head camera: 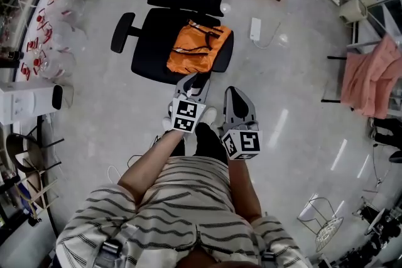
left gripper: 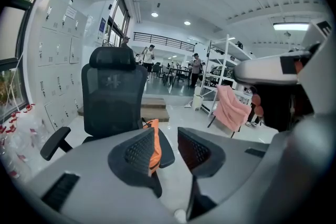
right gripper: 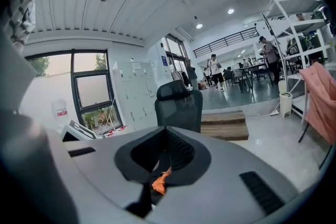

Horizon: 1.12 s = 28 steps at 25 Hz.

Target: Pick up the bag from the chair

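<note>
Cream shirt (head camera: 188, 198) with dark wavy stripes — grey left gripper (head camera: 196, 81) and right gripper (head camera: 234, 96), each with a black-and-white marker cube (head camera: 186, 115).

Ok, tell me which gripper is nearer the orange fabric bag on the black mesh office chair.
Left. The left gripper sits just short of the near edge of the orange fabric bag; the right gripper hangs farther back and off to the right.
</note>
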Available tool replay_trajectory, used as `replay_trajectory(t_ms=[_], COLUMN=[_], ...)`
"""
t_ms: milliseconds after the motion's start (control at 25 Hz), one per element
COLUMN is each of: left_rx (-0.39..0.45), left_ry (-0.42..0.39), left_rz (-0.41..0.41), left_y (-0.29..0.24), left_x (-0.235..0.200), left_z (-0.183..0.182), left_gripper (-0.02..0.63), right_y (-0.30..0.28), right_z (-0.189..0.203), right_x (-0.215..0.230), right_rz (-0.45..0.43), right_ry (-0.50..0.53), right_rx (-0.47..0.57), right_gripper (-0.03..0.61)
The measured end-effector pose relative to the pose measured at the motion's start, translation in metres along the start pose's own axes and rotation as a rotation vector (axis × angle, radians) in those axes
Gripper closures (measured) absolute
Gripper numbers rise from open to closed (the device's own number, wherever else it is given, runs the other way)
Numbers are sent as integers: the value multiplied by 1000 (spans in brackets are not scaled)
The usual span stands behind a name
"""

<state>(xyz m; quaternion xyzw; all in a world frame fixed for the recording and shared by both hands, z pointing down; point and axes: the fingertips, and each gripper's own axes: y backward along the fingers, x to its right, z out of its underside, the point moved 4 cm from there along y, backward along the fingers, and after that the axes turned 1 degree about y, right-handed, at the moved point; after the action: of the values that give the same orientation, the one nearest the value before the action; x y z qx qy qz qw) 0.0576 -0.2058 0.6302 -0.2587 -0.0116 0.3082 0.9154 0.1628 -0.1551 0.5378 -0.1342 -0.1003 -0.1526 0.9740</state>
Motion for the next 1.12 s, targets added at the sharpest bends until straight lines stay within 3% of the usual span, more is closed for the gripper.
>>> replay_trajectory(t_ms=[1120], left_rx=[-157], left_ry=[23], left_rz=[-61], left_y=[-87], left_x=[-12], left_z=[54], left_gripper=[417], right_y=[-10], right_z=[23], right_x=[29], right_rz=[1], right_ry=[-12], right_rx=[-93], right_gripper=[561])
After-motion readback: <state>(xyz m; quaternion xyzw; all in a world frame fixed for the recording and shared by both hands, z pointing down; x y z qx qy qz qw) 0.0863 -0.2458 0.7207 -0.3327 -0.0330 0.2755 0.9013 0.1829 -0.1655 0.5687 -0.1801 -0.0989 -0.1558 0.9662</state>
